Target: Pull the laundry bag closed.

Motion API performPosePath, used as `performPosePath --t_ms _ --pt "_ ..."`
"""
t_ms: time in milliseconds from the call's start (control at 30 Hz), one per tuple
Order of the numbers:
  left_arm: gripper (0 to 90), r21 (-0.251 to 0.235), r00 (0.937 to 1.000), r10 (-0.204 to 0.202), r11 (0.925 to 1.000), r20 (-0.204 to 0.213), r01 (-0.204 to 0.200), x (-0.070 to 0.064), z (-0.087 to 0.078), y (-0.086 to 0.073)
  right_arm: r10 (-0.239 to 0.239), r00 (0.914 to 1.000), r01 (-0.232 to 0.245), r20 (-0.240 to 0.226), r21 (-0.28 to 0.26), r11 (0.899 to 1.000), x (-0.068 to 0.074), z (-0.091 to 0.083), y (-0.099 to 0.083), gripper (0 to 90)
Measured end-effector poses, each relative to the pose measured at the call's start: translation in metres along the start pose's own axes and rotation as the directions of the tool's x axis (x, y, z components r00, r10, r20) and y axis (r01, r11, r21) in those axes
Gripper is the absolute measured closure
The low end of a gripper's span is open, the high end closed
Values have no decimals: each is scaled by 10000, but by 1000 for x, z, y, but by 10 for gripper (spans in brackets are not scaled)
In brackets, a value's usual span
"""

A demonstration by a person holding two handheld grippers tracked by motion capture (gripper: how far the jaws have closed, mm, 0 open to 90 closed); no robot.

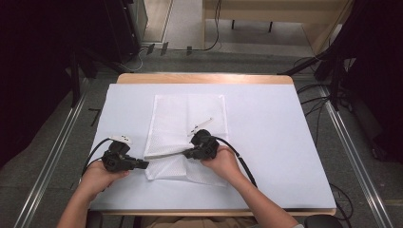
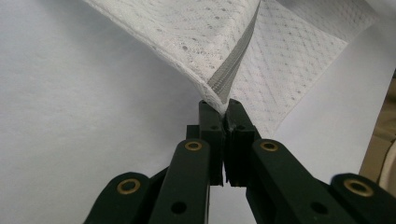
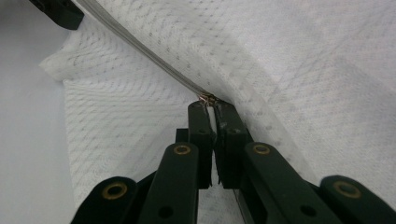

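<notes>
Black grippers (image 1: 142, 164), brass-ringed rivets, black cables, bare forearms.

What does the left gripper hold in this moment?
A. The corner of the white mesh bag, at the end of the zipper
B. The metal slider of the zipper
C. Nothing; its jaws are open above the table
A: in the left gripper view, the left gripper is shut on the corner of the white mesh bag, where the grey zipper ends.

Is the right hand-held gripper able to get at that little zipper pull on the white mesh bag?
Probably yes: the right hand-held gripper already has its jaws shut at the zipper pull on the mesh bag, with nothing between.
</notes>
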State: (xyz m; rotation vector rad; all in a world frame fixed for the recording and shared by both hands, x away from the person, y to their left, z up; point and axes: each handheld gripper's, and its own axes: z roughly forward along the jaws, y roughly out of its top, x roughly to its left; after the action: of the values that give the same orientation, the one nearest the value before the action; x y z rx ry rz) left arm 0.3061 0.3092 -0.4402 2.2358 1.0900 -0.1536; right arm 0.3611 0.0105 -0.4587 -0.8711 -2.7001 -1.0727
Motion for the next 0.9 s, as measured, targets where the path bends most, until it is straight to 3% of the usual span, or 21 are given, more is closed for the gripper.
performPosePath --t_ms 367,900 --pt "888 -76 9998 -23 10000 193 24 1 -1 -1 43 9999 -45 125 140 9999 -2 -5 -5 881" --pt "888 -36 9999 -87 10000 129 87 2 -3 -2 345 9990 -350 293 176 9992 -13 -17 -15 881"
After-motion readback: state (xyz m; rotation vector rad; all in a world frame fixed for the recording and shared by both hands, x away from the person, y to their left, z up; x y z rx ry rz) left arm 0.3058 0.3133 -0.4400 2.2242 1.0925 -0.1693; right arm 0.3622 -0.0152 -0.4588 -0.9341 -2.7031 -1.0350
